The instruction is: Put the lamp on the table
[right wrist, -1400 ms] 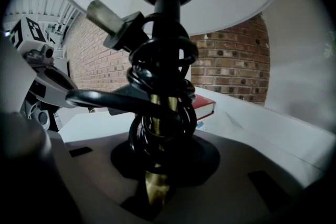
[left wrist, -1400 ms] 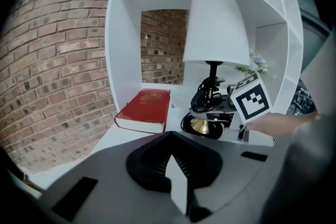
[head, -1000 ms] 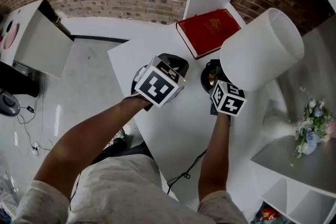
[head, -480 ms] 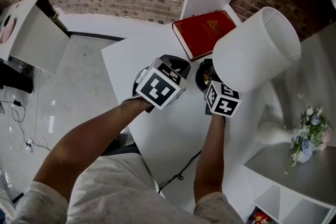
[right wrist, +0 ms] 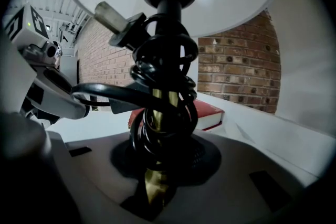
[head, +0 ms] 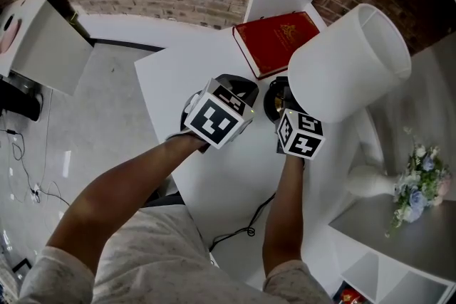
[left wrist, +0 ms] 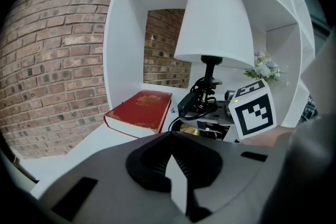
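Head view first: the lamp (head: 349, 60) is down on the white table (head: 214, 174), its base (head: 278, 97) right of centre, just beside the red book (head: 278, 43). The right gripper (head: 288, 114) is at its stem and the left gripper (head: 231, 85) hovers alongside. Our worry is the big shade: if the base isn't sitting flat, the lamp could topple.

Left gripper view: its own jaws are pressed together, carrying nothing. The lamp looks upright mid-frame. At right, a shelf (left wrist: 123, 44) compartment holds flowers (left wrist: 265, 66).

Right gripper view: the jaws are opening with the brass stem (right wrist: 157, 165) between them, and the pads seem to touch it. The black cord (right wrist: 163, 81) is wound round the stem, with the plug (right wrist: 113, 16) at upper left. We think a loop could snag a jaw and drag the lamp.
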A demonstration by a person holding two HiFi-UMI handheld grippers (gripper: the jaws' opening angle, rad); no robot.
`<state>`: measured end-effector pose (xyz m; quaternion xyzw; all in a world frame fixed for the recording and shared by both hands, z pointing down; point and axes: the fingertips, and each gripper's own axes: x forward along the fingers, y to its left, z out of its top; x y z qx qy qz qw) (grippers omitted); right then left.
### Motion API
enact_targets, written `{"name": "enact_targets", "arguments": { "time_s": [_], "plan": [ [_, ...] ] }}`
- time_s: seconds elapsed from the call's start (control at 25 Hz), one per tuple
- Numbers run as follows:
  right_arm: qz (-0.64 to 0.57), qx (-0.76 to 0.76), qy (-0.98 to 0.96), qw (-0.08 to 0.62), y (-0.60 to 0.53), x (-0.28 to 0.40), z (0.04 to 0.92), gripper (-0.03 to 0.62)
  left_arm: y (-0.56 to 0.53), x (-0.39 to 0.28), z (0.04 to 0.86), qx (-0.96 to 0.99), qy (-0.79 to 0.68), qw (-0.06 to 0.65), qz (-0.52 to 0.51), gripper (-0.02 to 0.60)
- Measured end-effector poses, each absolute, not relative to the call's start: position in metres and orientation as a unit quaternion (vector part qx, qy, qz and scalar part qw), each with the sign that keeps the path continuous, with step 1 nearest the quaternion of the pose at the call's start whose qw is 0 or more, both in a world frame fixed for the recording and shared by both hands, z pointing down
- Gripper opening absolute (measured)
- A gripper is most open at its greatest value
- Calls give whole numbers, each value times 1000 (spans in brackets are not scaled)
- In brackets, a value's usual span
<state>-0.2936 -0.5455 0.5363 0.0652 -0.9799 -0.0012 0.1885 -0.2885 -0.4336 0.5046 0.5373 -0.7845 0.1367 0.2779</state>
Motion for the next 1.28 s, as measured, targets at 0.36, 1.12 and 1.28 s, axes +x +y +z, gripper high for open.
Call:
{"name": "enact_targets", "arguments": {
  "time_s": [0.36, 1.12, 1.28],
  "plan": [
    [-7, 62, -983, 175, -543, -295, 535, 95, -424, -292, 501, 526, -793, 274, 140, -4],
    [1, 84, -980, 181, -549, -288, 536, 142, -405, -290, 505, 509, -801, 284, 132, -3],
    [2, 92, -977, 192, -552, -280, 534, 161, -401, -291, 499, 512, -801, 279, 134, -4]
  ]
}}
